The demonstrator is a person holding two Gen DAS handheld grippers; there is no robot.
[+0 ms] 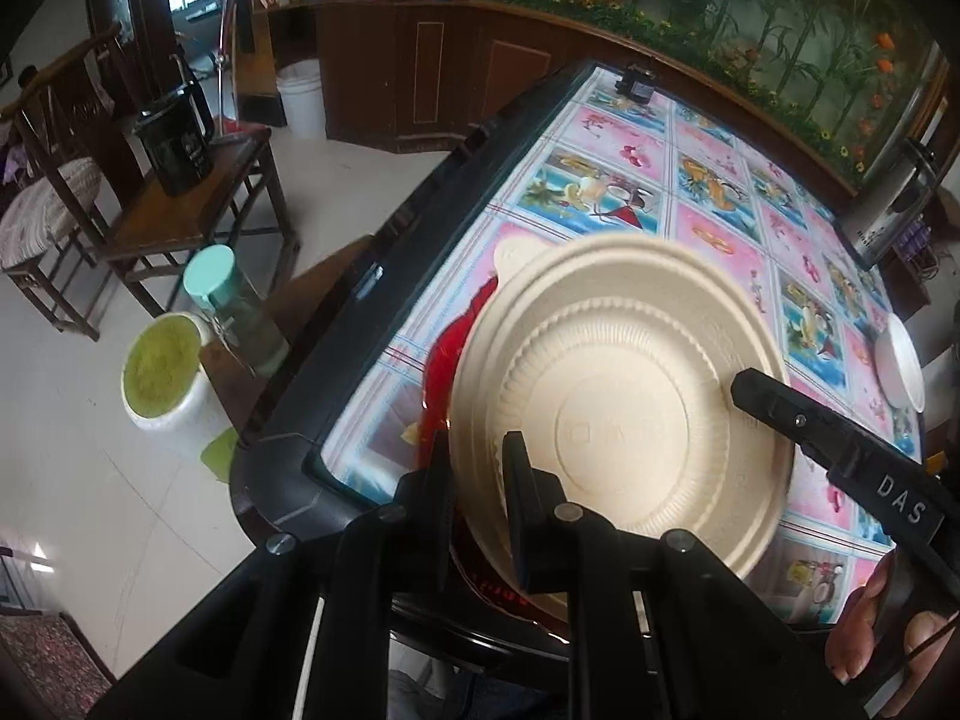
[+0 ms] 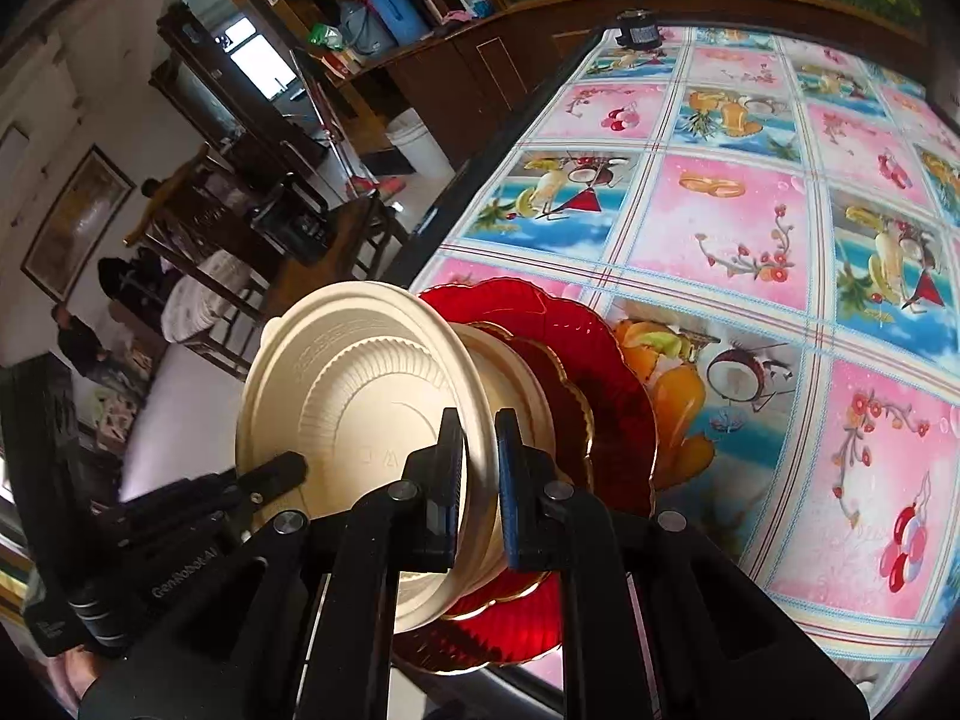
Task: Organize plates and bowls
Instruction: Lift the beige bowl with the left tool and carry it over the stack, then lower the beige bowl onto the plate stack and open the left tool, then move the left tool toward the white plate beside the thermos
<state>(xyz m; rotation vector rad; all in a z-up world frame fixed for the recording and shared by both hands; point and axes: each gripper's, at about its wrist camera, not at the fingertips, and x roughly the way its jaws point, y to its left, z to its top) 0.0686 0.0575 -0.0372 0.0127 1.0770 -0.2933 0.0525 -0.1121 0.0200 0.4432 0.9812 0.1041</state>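
white dish (image 1: 900, 363), left view only

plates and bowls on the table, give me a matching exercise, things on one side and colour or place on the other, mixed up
Things:
1. cream bowl
2. scalloped plates
3. bucket
4. lidded bottle

Descriptions:
A. mint green lid, beside the table
B. red, under the cream bowl
C. rim pinched by both tools
D. white, on the floor, green contents

Pairs: 1-C, 2-B, 3-D, 4-A

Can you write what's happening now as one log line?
left gripper: shut on beige bowl rim | right gripper: shut on same rim | bowl over red plates | table
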